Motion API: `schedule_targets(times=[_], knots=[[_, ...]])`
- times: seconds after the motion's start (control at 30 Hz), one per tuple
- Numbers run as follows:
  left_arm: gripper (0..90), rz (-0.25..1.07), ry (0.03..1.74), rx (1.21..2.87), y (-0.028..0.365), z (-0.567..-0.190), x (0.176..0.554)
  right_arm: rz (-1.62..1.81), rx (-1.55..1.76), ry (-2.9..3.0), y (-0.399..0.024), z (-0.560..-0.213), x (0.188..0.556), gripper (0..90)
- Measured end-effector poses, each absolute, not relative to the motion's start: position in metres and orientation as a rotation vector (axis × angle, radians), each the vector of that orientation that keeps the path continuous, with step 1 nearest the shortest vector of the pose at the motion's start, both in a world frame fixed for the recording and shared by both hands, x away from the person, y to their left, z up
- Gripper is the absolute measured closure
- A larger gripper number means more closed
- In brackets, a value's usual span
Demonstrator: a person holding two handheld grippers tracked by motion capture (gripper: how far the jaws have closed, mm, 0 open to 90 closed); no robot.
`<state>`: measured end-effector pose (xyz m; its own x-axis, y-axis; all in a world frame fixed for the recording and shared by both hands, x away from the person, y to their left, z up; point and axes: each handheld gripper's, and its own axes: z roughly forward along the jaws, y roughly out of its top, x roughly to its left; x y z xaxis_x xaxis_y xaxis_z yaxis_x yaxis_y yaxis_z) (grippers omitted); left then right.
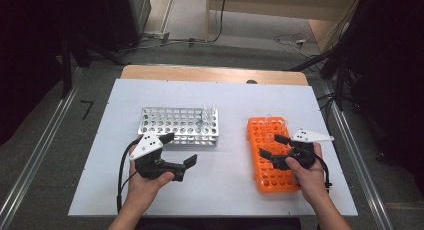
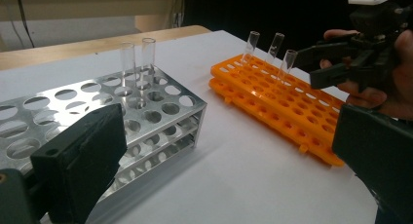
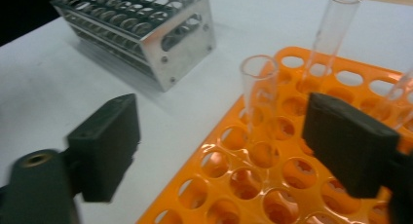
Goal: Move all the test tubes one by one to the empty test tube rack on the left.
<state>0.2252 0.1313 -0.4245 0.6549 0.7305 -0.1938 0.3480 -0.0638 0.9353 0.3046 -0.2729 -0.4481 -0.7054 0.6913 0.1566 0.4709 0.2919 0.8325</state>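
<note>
Closing in with right gripper (image 3: 219,151), jaws spread around nearest glass tube (image 3: 258,95) standing in orange rack (image 3: 292,195), not pinching yet. Next I advance, squeeze, lift straight. Left gripper (image 1: 180,150) spread, idle by metal rack (image 1: 177,125).

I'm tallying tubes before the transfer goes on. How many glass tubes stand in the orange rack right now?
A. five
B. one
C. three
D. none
C: in the left gripper view three clear tubes stand upright in a cluster at the far end of the orange rack, and the rest of its holes are empty.
</note>
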Motion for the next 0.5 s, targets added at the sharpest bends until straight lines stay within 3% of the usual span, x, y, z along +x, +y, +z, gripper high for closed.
schedule_targets(times=[0.33,0.5], knots=[[0.0,0.392,0.907,1.666,0.133,-0.428,0.226,1.281,1.178,2.340,-0.271,-0.458,0.316,51.5],[0.0,0.389,0.905,1.669,0.132,-0.429,0.227,1.194,1.195,2.344,-0.269,-0.460,0.317,58.2]])
